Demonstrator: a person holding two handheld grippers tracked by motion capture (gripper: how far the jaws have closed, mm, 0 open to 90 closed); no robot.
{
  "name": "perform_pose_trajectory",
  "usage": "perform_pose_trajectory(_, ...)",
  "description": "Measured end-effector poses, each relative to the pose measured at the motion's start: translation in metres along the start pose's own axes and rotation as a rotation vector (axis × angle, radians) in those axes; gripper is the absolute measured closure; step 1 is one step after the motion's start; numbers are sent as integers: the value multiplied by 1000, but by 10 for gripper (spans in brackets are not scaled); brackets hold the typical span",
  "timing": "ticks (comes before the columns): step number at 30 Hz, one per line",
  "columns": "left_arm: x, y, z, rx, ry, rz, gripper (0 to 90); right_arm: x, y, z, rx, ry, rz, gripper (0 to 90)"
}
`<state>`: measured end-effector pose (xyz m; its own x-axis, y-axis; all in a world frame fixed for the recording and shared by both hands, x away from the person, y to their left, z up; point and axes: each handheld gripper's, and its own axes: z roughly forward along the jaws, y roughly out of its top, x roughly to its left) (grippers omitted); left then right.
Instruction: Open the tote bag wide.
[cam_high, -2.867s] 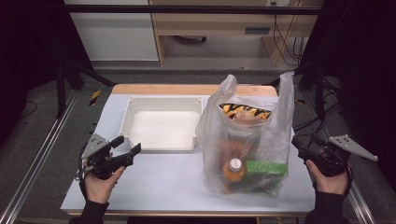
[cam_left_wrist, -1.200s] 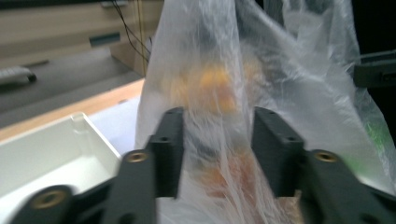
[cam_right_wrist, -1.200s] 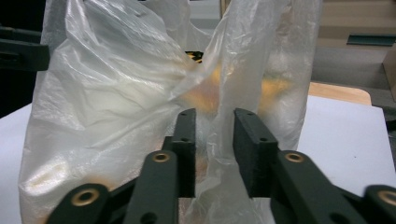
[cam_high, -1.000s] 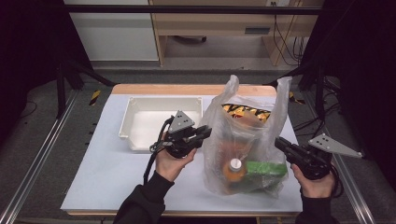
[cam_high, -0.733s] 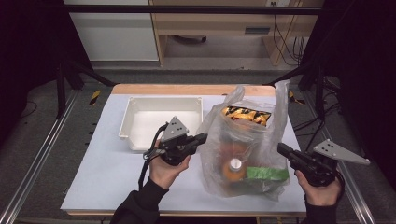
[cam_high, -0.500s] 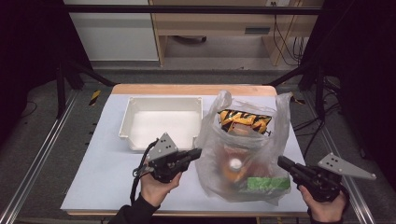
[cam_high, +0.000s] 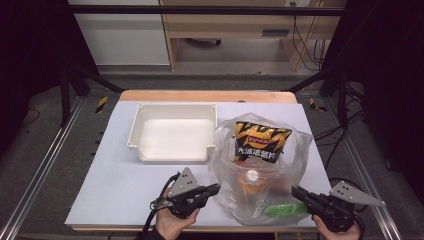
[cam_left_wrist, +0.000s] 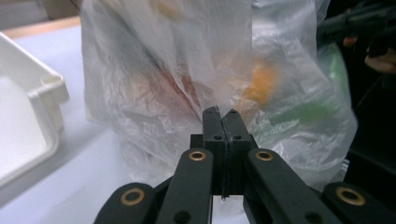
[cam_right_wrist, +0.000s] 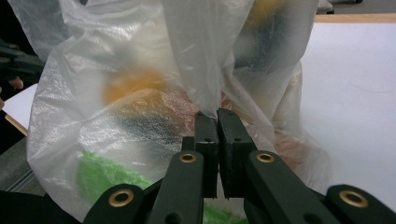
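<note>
Here the bag (cam_high: 260, 185) sits on the surface (cam_high: 125, 195) between the two grippers, mouth pulled open and walls slumped. The left gripper (cam_high: 216, 188) has its jaws together, clamped on a strip of film that rises from the tips in the left gripper view (cam_left_wrist: 219, 70). The right gripper (cam_high: 296, 191) likewise has its jaws together, pinching a fold of film in the right gripper view (cam_right_wrist: 196, 60).

Handling: the film is thin, soft and slippery; it likely stretches and may tear under a sharp pull. It carries no shape of its own, so the load inside sets how it moves. Contents ahead of the jaws: a chip packet (cam_high: 262, 142) standing upright at the far side, light and crushable; a bottle (cam_high: 253, 176) with a white cap, probably the heaviest item and liable to roll; a green packet (cam_high: 285, 210) low down, beside the right jaws.

Grip points: the doubled film at the handles or rim is the best hold; single film near the bottom is weaker.

Surroundings: a white tray (cam_high: 142, 120) stands beyond and to the outside of the left jaws, apart from the bag. The front edge of the surface lies just behind both grippers; the bag's base is close to it.
</note>
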<state>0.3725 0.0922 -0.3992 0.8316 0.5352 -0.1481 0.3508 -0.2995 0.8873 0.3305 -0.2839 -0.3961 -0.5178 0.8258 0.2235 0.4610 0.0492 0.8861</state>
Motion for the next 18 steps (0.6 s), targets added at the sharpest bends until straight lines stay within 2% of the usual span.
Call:
perform_pose_trajectory(4,2,-6,6,19,4,-4,899,0,-1,6,8,-14,-6,878)
perform_pose_trajectory(6,4,-7,9,19,4,-12,899,1,3,13,18,-38,-32,878)
perform_pose_trajectory(8,4,-8,9,17,3,-8,899,2,4,16,26,-49,-38,872)
perform_pose_trajectory(12,2,-11,11,32,3,4,899,1,3,16,43,-48,-30,816)
perform_pose_trajectory(13,1,-14,15,40,8,11,898,1,3,16,41,-46,-29,750)
perform_pose_trajectory(14,1,-14,15,40,8,11,896,1,3,16,41,-46,-29,750)
perform_pose_trajectory(15,0,-14,16,39,16,15,889,3,5,15,28,-50,-35,657)
perform_pose_trajectory(18,1,-12,14,20,31,17,830,5,11,12,-5,-59,-59,557)
